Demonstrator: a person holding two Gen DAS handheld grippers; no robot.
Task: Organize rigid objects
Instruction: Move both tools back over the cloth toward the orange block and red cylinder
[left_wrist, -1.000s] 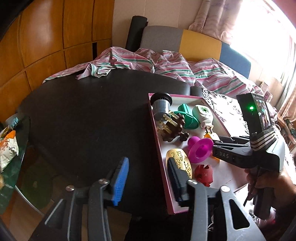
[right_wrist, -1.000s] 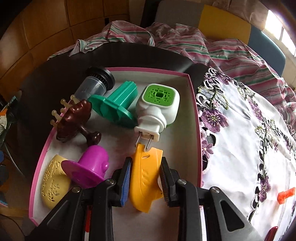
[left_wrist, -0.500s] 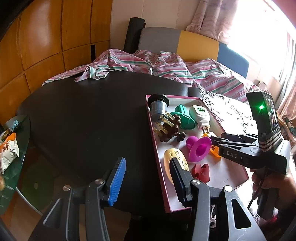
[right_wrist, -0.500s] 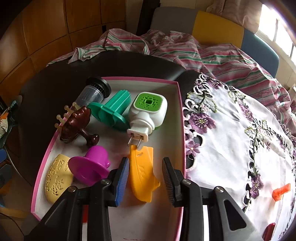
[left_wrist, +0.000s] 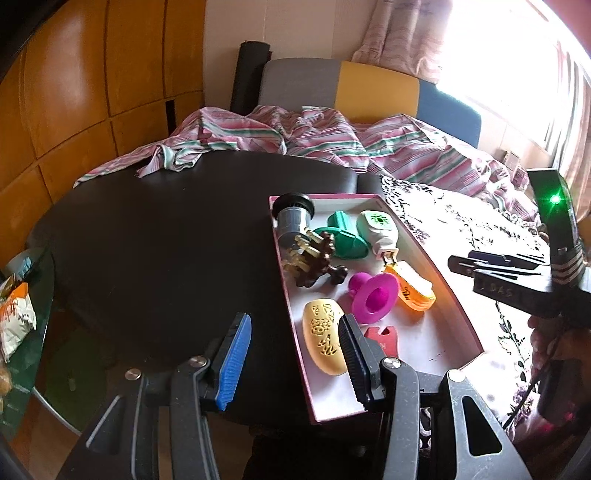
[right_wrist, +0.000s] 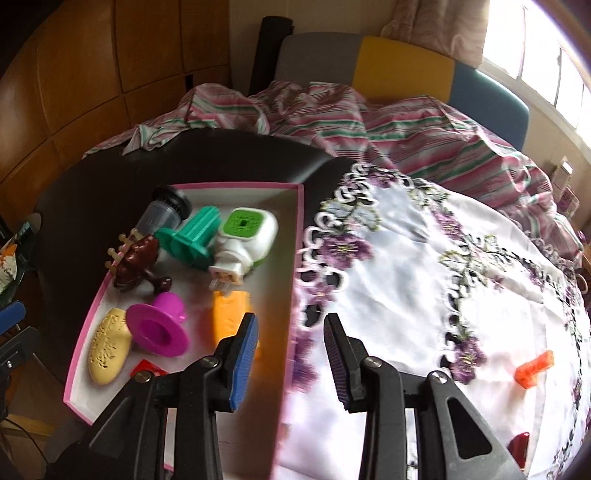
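A pink-rimmed tray (left_wrist: 286, 266) on the black table holds several items. Among them are an orange plastic piece (right_wrist: 229, 314), a magenta cup shape (right_wrist: 159, 325) and a yellow oval (right_wrist: 109, 345). A green part (right_wrist: 192, 236), a white-and-green plug-in unit (right_wrist: 247, 236) and a brown comb (right_wrist: 136, 258) lie there too. My right gripper (right_wrist: 291, 323) is open and empty, straddling the tray's right wall (right_wrist: 300, 229), with the orange piece lying loose just left of it. My left gripper (left_wrist: 291, 325) is open and empty above the tray's near left edge.
An embroidered white tablecloth (right_wrist: 406, 277) right of the tray carries a small orange-red block (right_wrist: 533, 369) and a dark red item (right_wrist: 517, 443). A striped cloth (left_wrist: 295, 136) lies at the table's far side. A glass side table with a snack bag (left_wrist: 14, 317) stands at left.
My right gripper opened, let go of the orange piece in the tray, and drew back up and to the right. The left gripper stayed put.
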